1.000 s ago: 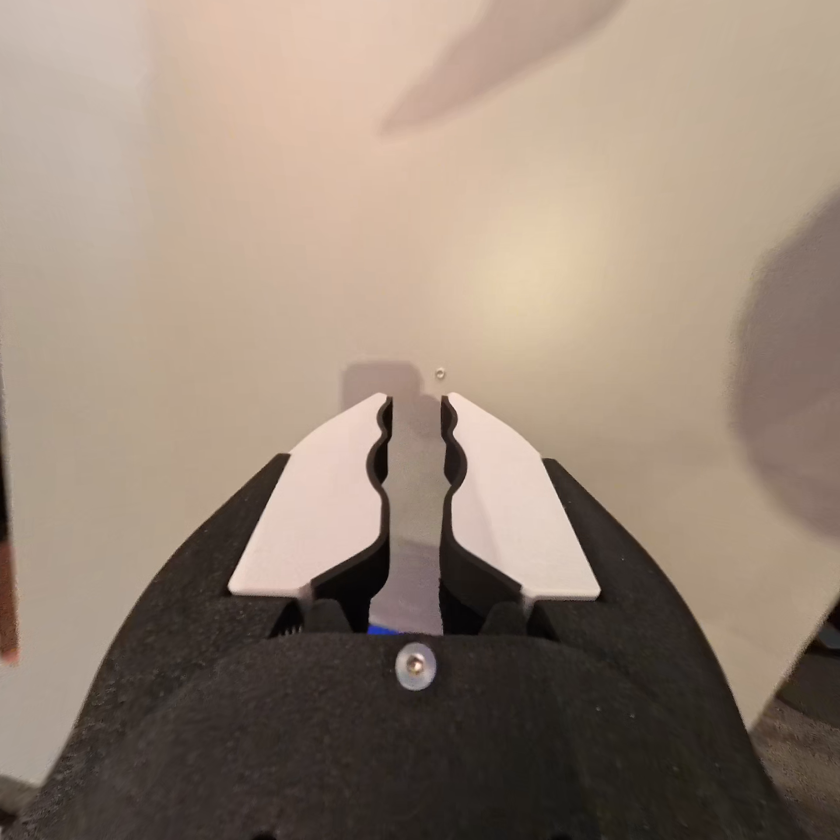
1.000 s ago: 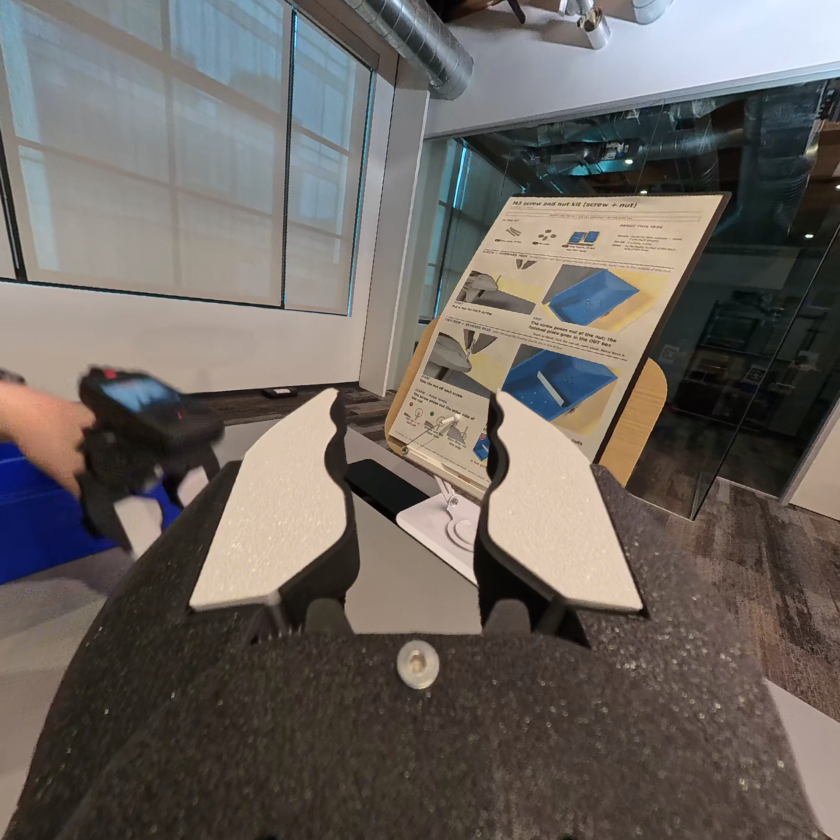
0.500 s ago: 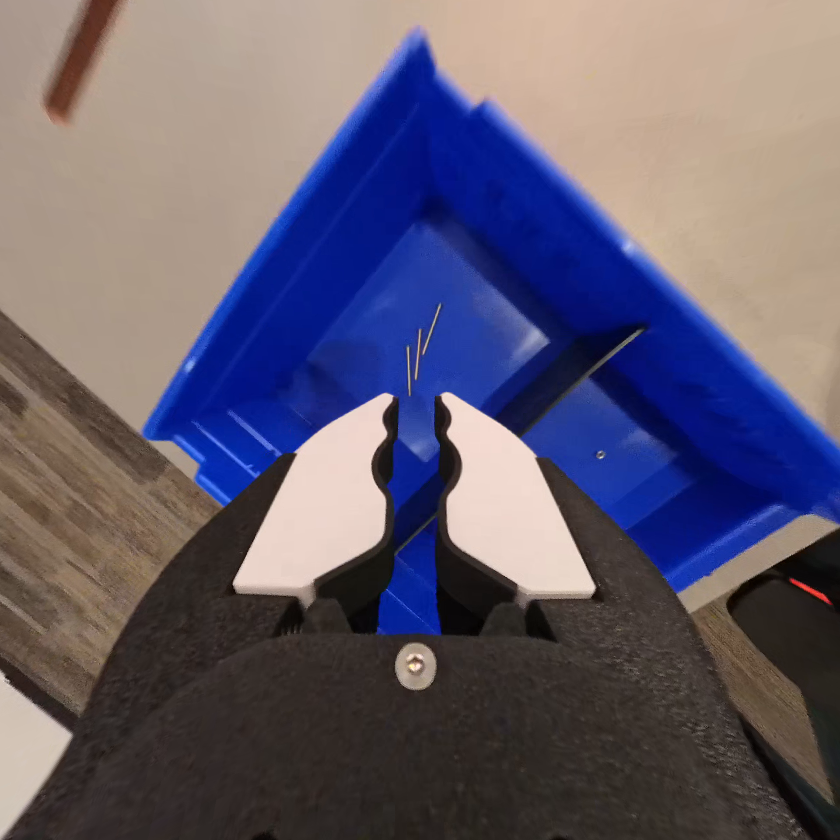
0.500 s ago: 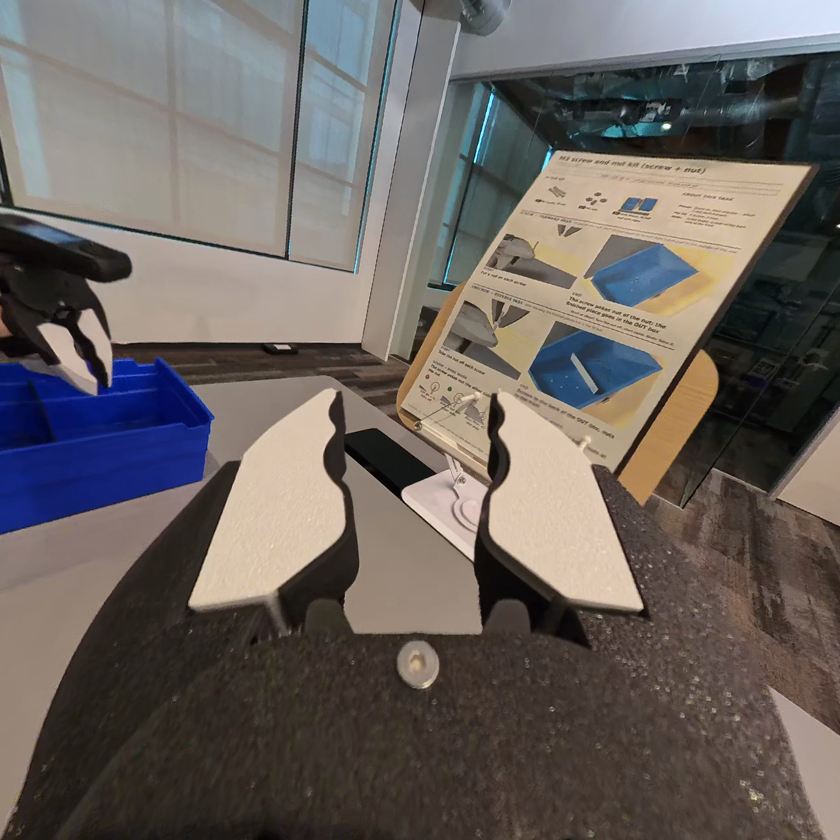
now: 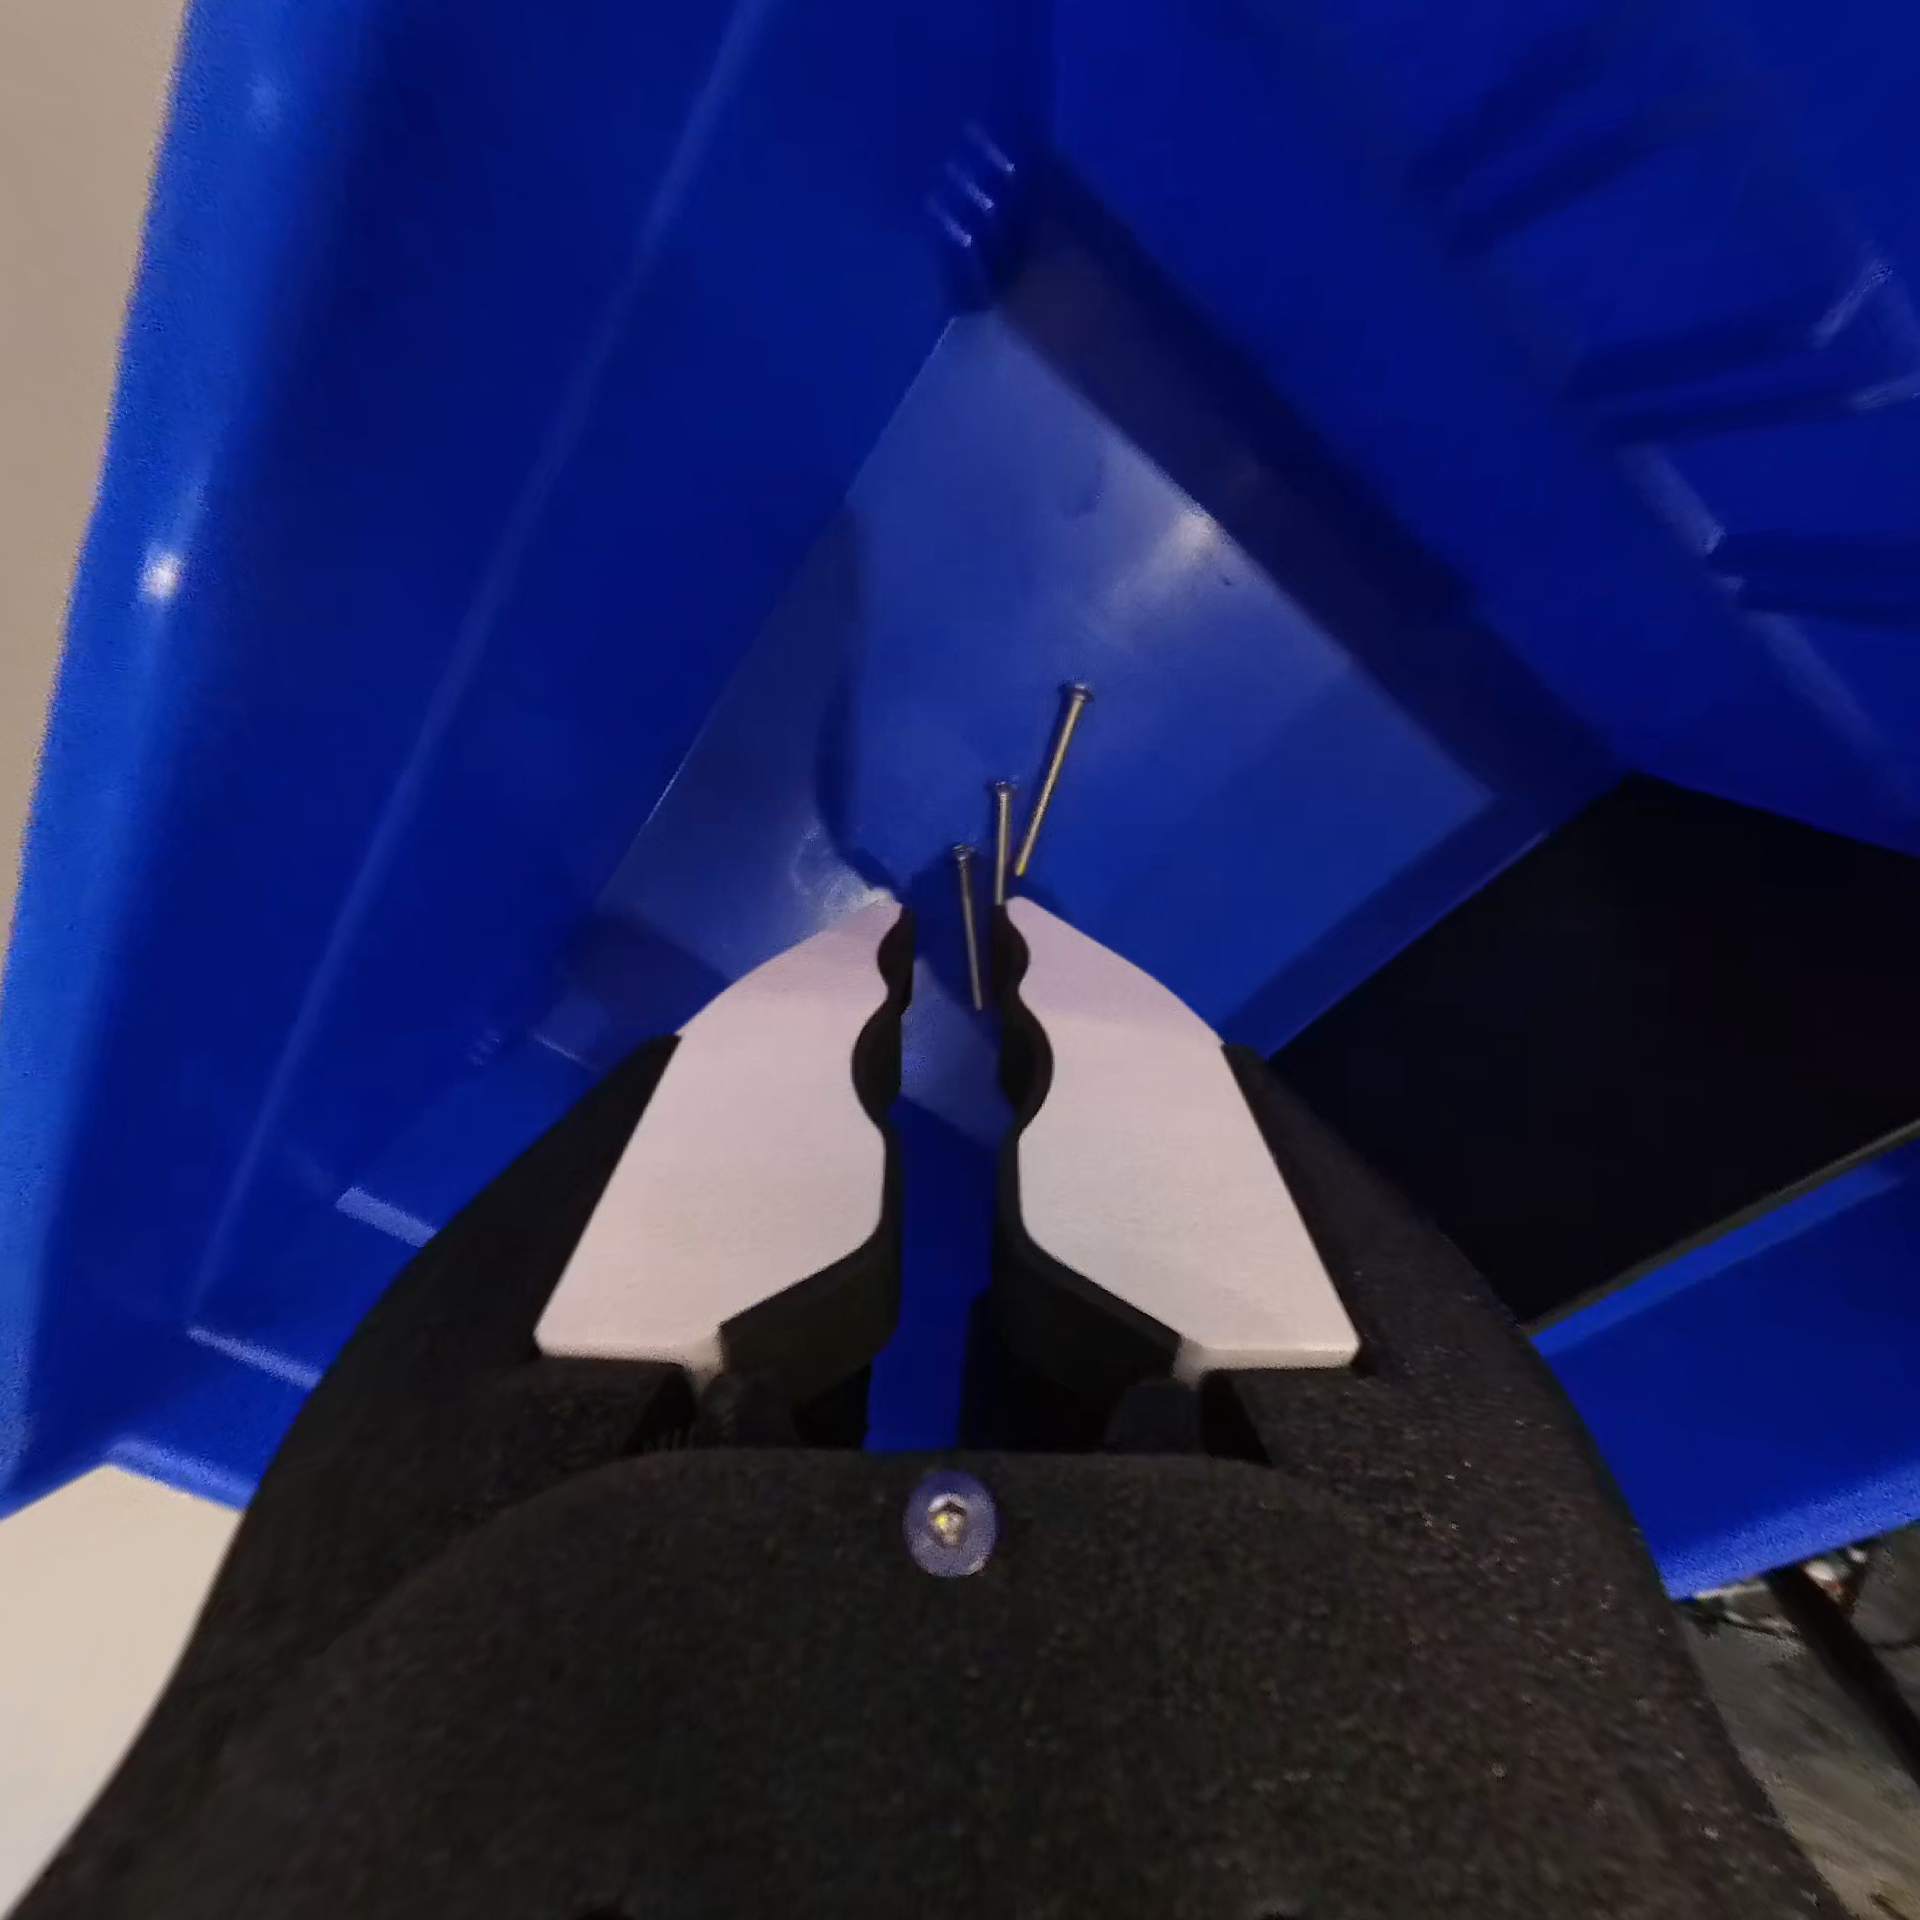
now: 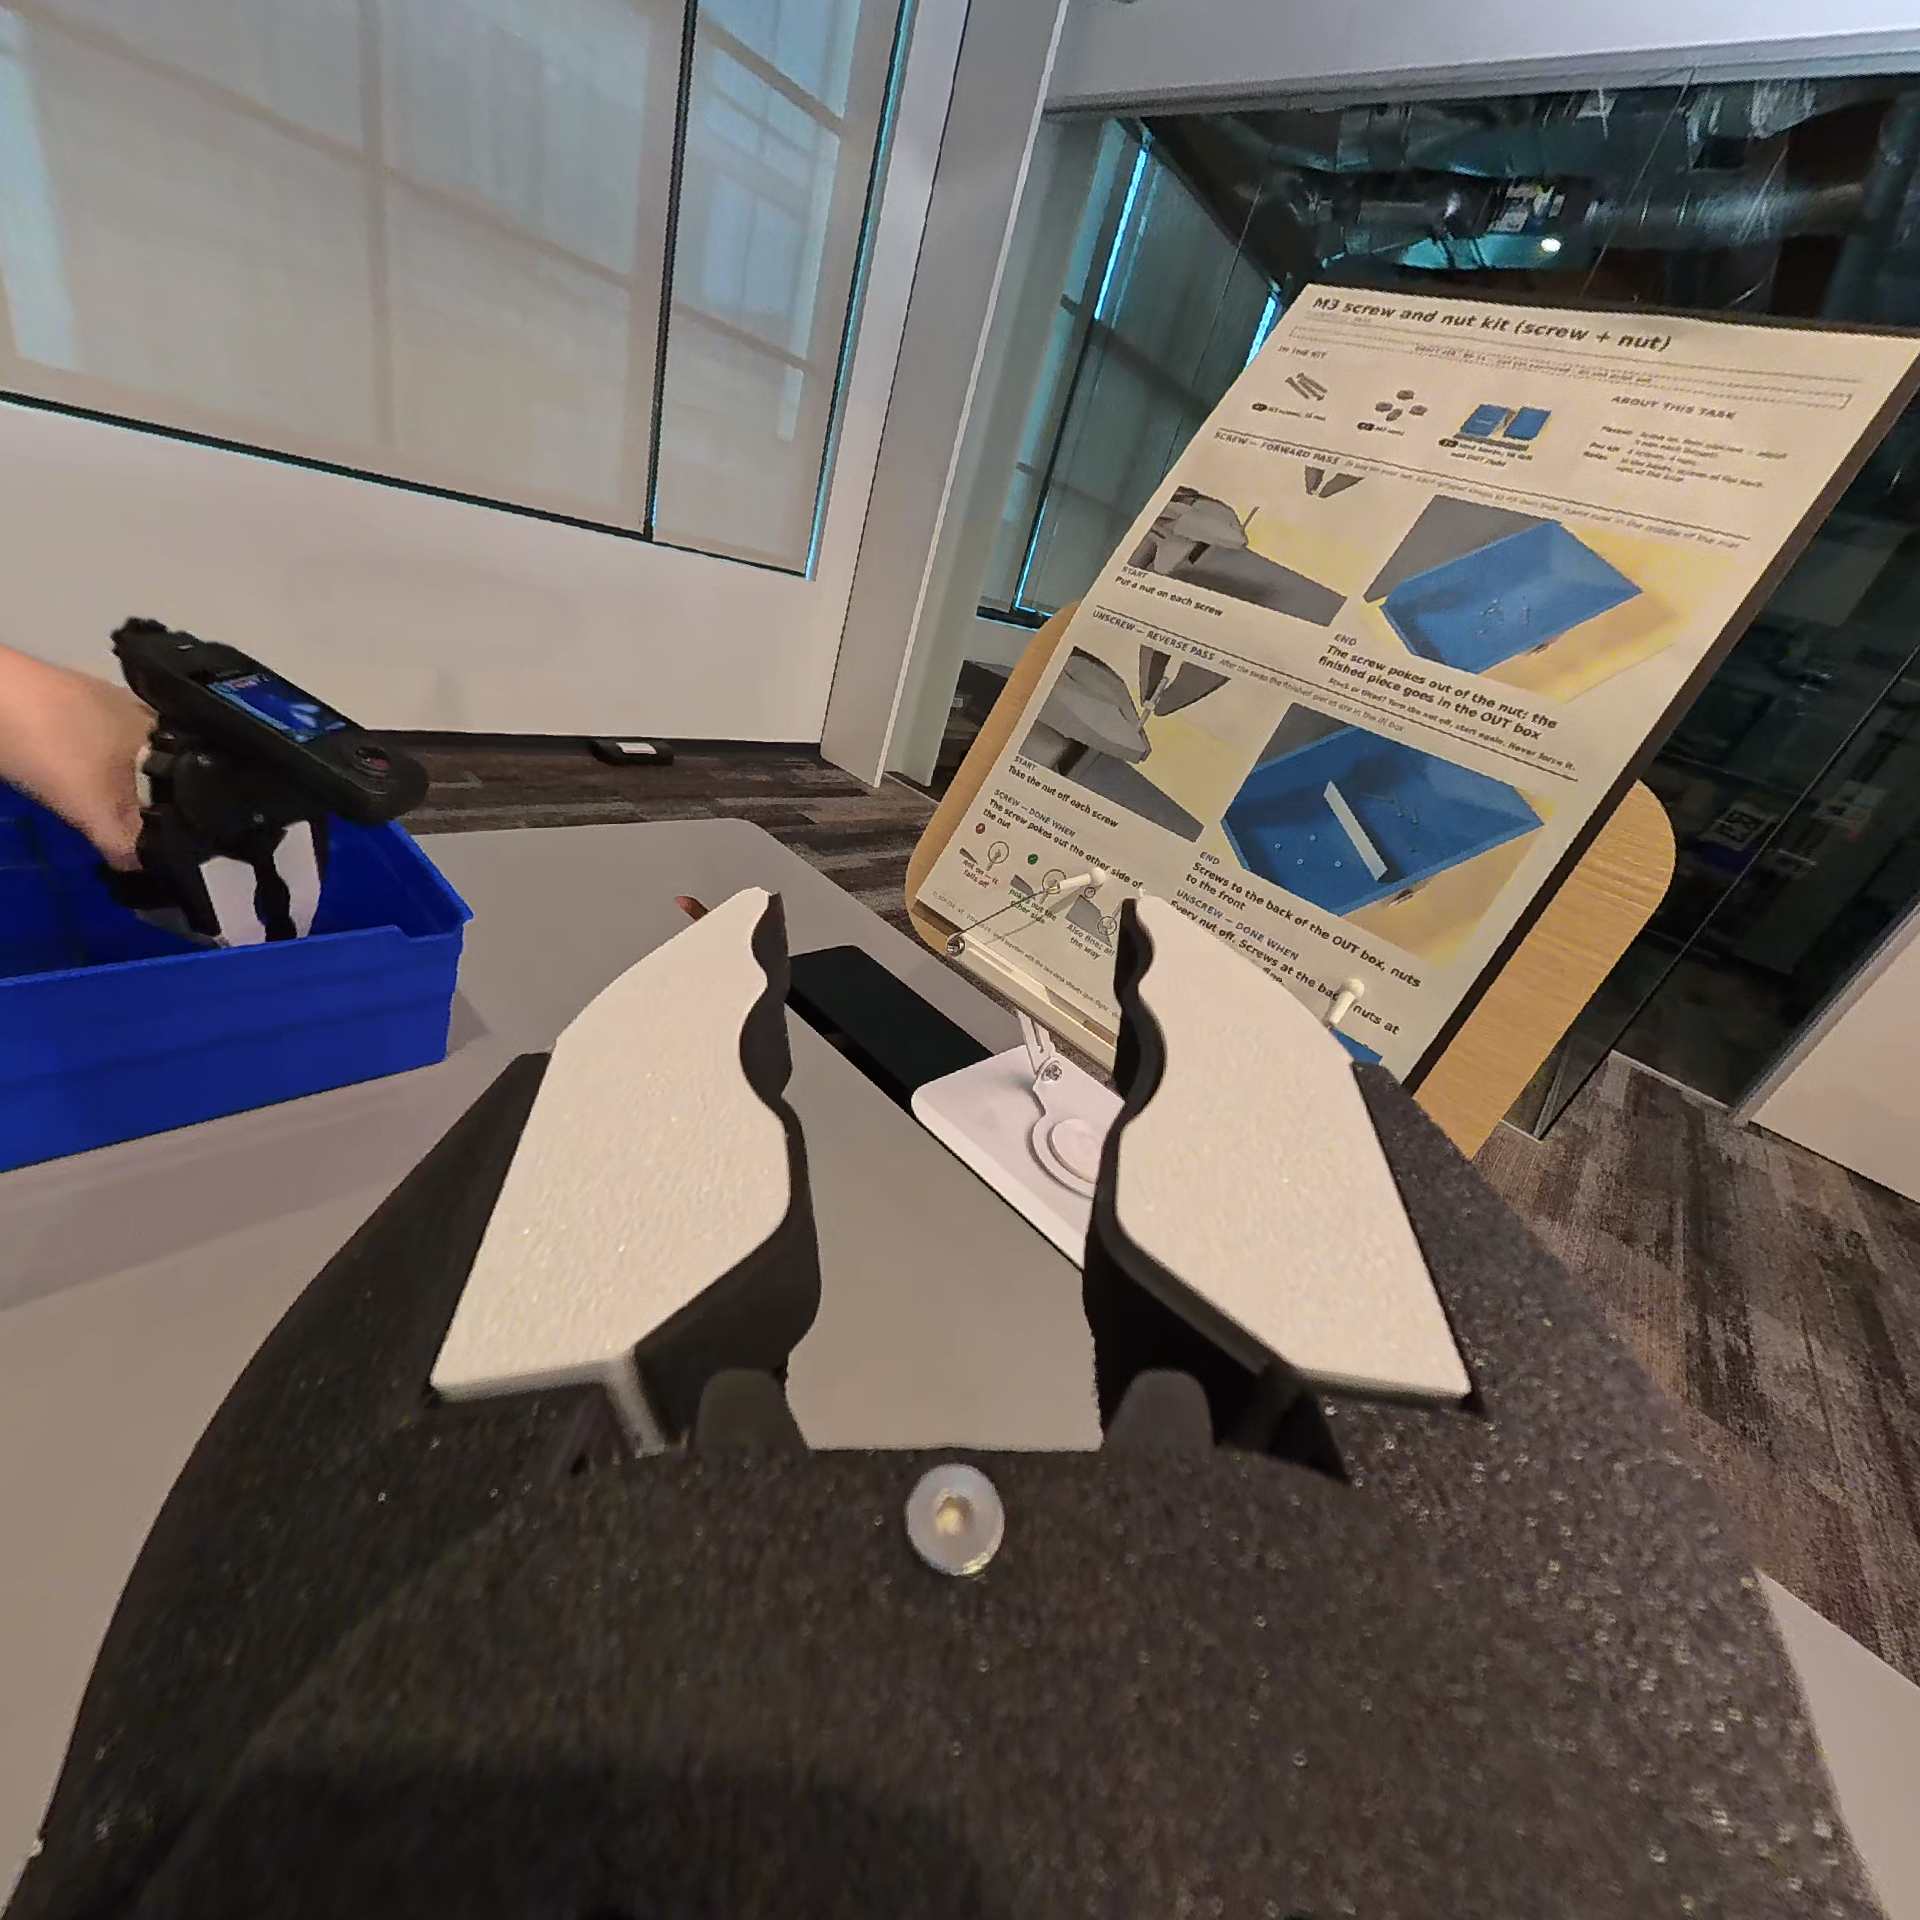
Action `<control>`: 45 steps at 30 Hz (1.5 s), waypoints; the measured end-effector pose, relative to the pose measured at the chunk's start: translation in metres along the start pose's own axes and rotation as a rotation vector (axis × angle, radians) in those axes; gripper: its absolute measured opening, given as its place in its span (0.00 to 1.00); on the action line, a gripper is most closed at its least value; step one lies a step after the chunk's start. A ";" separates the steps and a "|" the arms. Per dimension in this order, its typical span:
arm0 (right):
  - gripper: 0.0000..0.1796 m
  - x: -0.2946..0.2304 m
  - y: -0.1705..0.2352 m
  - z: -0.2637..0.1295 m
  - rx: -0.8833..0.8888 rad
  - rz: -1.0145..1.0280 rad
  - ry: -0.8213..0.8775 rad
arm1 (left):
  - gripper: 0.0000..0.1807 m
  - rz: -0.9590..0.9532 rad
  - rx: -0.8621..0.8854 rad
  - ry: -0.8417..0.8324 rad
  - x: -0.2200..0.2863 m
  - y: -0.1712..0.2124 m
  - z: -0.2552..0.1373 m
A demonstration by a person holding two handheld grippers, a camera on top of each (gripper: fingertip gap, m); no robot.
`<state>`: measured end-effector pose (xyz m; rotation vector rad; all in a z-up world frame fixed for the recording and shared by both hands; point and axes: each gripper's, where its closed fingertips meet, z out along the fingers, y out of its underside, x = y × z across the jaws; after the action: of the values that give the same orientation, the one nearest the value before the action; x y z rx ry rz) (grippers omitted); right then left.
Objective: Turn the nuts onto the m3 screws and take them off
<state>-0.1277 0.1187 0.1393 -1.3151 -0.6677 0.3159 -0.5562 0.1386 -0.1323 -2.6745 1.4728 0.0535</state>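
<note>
Left gripper (image 5: 954, 914) is down inside the blue bin (image 5: 436, 582), fingers parted by a narrow gap, nothing pinched between them. Right at the tips lie three thin screws (image 5: 997, 836) on the bin floor: the nearest one runs into the gap between the fingertips, the middle one sits just beside the right-hand tip, the third angles away farther back. Whether the nearest screw touches a finger, hard to say. No nuts can be made out in this close-up. A dark divider (image 5: 1558, 1049) crosses the bin off to the right of the screws.

Switch to the right wrist view and the screws vanish, hidden by the bin wall. Right gripper (image 6: 948, 909) hangs over the grey table (image 6: 623, 883), spread wide, empty. Past its fingers, a flat black slab (image 6: 883, 1013) lies on the tabletop, then a white stand base (image 6: 982, 1127) carrying a tilted instruction board (image 6: 1455, 644). Off to the left, the bin again, seen from outside, with the other gripper dipped into it and a person's hand (image 6: 73, 748) on its grip. Beyond, a wooden chair back (image 6: 1558, 987), carpet, windows and glass partitions.
</note>
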 end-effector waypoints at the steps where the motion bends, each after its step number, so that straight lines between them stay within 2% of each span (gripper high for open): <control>1: 0.33 0.000 0.000 0.000 0.000 -0.002 0.001 | 0.08 -0.007 0.006 0.007 0.001 0.000 0.001; 21: 0.33 -0.002 -0.006 -0.003 0.010 -0.010 -0.009 | 0.06 -0.026 0.010 -0.014 -0.005 0.006 0.011; 30: 0.33 -0.002 -0.007 -0.003 0.012 -0.013 -0.012 | 0.06 -0.050 0.013 0.014 -0.006 0.006 0.013; 34: 0.33 -0.001 -0.008 -0.004 0.016 -0.016 -0.009 | 0.03 -0.082 0.028 0.059 -0.003 0.005 0.014; 40: 0.33 -0.001 -0.009 -0.005 0.020 -0.015 -0.008 | 0.04 -0.095 0.025 0.066 -0.002 0.007 0.013; 45: 0.33 0.000 -0.009 -0.006 0.022 -0.012 -0.009 | 0.02 -0.084 0.036 0.054 -0.003 0.007 0.014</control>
<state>-0.1253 0.1123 0.1472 -1.2888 -0.6776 0.3189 -0.5639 0.1386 -0.1463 -2.7263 1.3597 -0.0515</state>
